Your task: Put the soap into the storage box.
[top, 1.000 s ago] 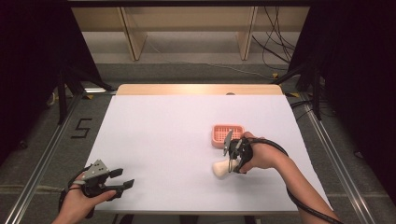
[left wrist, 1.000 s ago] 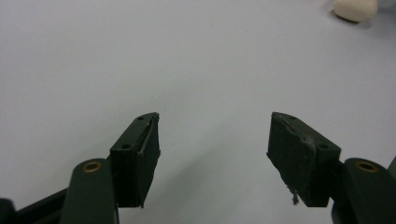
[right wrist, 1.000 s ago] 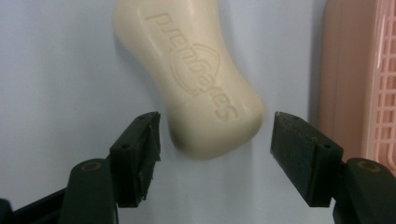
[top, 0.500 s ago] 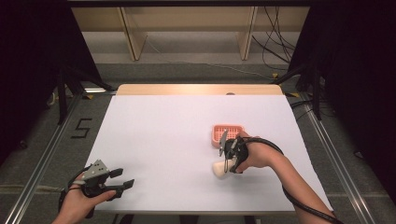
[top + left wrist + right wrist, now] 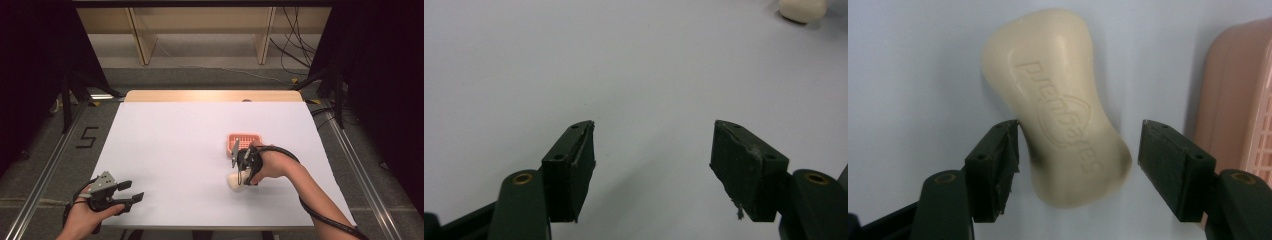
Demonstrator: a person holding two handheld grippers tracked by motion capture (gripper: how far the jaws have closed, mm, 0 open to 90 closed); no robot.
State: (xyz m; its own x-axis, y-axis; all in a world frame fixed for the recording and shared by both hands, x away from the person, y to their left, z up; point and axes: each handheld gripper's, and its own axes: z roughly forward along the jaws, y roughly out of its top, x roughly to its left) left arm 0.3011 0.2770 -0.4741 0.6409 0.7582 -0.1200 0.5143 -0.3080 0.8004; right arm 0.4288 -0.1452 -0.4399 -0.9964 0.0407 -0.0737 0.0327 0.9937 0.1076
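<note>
Right gripper view has the right gripper's (image 5: 1078, 170) fingers wide astride the soap (image 5: 1055, 105) lying flat on the table (image 5: 908, 65), tray (image 5: 1238, 100) just beyond the right finger, ready for gripping.

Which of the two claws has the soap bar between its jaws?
The right claw: its open jaws stand on either side of the cream soap bar, beside the pink basket. The left claw has bare table between its jaws.

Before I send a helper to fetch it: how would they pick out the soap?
On the white table, look right of centre, just nearer the person than the pink slotted basket. The soap lies flat there between the open right tongs: a cream, waisted bar with embossed lettering.
</note>
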